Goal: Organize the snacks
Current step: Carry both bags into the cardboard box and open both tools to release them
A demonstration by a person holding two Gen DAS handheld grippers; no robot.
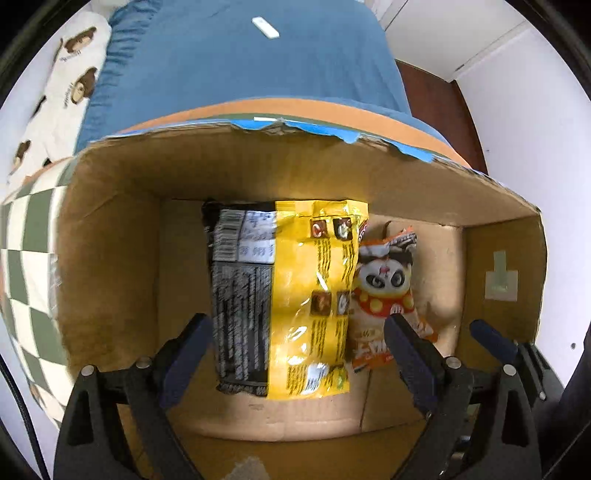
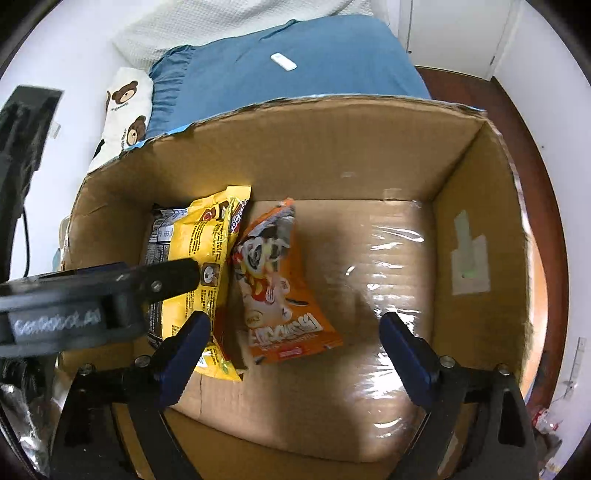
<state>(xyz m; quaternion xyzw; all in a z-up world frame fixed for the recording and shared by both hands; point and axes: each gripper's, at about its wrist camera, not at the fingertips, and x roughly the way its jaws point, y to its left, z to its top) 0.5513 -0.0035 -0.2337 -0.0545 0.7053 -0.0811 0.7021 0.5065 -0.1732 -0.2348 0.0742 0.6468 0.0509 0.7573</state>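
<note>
A cardboard box (image 1: 110, 229) holds snack bags. In the left wrist view a black bag (image 1: 240, 295) lies on the box floor, a yellow bag (image 1: 314, 295) overlaps its right side, and an orange panda bag (image 1: 388, 288) lies to the right. My left gripper (image 1: 295, 354) is open and empty, hovering over the yellow bag. In the right wrist view the yellow bag (image 2: 207, 251) and orange panda bag (image 2: 280, 288) lie at the box's left. My right gripper (image 2: 295, 350) is open and empty above the box floor, with the left gripper (image 2: 110, 291) to its left.
The box (image 2: 480, 221) stands against a bed with a blue cover (image 1: 240, 66), a white remote (image 1: 265, 27) on it. A bear-print pillow (image 2: 125, 107) lies at the left. The box floor's right half (image 2: 388, 277) is taped cardboard. A checkered cloth (image 1: 29, 266) is left of the box.
</note>
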